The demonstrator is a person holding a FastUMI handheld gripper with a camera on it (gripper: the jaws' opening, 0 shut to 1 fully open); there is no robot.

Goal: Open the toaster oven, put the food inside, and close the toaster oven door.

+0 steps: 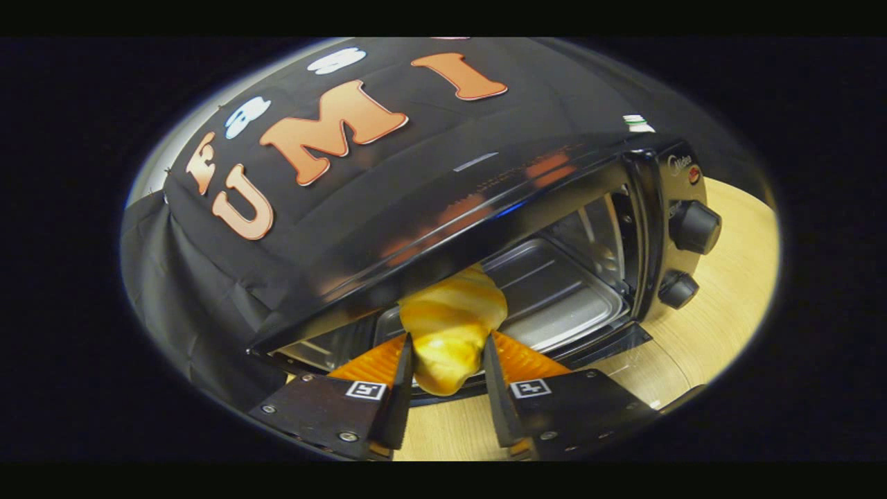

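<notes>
Croissant (452,329) squeezed in the gripper (448,346), right at the open toaster oven (485,201).

Both fingers pressed on the croissant's sides, with its far end poking in over the shiny tray (554,291). Two round knobs (695,226) further right on the oven's front. Wooden table (721,312) underneath.

Dark screwed mounts carry square tag markers behind the gripper (448,360).
</notes>
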